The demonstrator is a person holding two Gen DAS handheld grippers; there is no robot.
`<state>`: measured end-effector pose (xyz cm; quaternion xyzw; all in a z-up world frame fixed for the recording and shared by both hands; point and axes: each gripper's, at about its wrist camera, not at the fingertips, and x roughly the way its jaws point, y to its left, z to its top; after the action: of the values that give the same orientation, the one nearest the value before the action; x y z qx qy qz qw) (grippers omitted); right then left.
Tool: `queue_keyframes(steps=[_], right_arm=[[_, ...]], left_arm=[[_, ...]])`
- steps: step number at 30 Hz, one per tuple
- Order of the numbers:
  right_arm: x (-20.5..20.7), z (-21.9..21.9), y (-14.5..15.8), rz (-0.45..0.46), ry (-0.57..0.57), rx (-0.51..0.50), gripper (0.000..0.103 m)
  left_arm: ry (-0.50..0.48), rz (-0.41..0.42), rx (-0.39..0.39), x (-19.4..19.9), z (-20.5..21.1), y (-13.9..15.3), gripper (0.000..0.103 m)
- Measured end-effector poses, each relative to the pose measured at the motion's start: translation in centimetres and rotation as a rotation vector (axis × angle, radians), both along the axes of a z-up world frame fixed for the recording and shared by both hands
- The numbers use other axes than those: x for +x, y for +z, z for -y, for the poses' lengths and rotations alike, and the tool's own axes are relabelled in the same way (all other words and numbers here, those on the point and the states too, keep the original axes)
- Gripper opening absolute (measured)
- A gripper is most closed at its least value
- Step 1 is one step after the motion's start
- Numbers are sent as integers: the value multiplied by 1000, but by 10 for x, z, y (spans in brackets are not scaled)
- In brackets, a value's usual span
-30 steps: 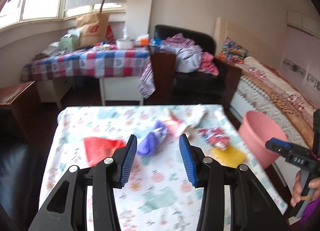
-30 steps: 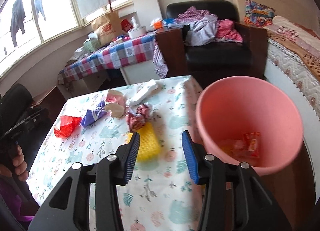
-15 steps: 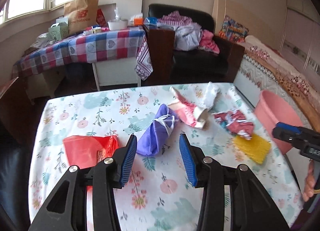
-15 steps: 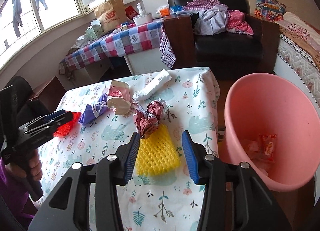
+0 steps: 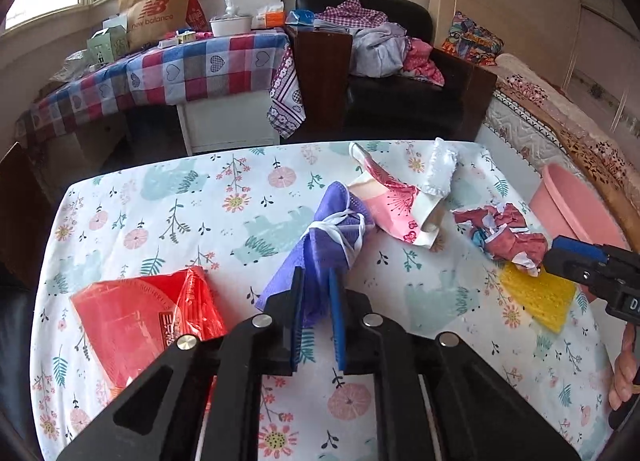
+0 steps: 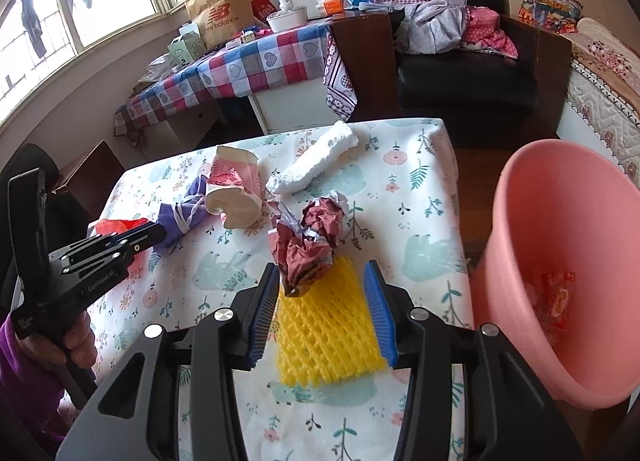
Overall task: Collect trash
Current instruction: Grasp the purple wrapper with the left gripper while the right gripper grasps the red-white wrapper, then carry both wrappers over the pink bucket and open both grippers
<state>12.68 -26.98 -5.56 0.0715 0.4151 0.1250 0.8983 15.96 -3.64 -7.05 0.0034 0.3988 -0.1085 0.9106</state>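
Because the trash lies scattered over the flowered tabletop (image 5: 168,197) while the pink bin (image 6: 560,221) stands on the floor off its edge, each piece has to be pinched up and carried across. The left hand-held gripper (image 5: 316,301) points steeply down with its jaws closing on the near end of the purple mask (image 5: 324,245), whose folded cloth sits between the blue pads; the grip looks narrow because the cloth is thin. Just to that gripper's left lies a red plastic bag (image 5: 140,309), and beyond its tips, to the right, a pink paper cup (image 5: 392,213).

The right hand-held gripper (image 6: 324,301) stands partly open with nothing held, its fingers straddling the yellow foam net (image 6: 324,333) lying flat on the tabletop. A crumpled dark-red wrapper (image 6: 312,245) rests on the net's far end, just ahead of the fingertips, and a white foam wrap (image 6: 316,167) lies farther ahead. The bin is beside this gripper on its right, probably kept close to shorten each drop; a wrapper already lies inside.
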Motion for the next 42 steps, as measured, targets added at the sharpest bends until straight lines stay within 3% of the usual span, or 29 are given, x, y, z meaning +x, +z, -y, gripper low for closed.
queue_keyframes(steps=[13,14,15,16,20,23,42], right_arm=[[8,-10,1,17,19,28,44],[8,-12,2,24,24,18,41],[7,-15,2,28,30,1,27],[6,-17,2,25,35,-8,20],[-1,-18,4,19,44,-16,8],[-13,-18,13,41,52,1,5],[-95,-8,90,260,93,22,4]], left_arm=[[24,17,-122,-39,-15,19,4],[25,19,-124,-42,-16,20,4],[27,23,-128,-45,-17,23,4],[29,26,-130,-49,-17,26,4],[34,40,-141,-60,-19,35,4],[36,50,-152,-70,-17,42,4],[9,164,-200,-109,5,97,4]])
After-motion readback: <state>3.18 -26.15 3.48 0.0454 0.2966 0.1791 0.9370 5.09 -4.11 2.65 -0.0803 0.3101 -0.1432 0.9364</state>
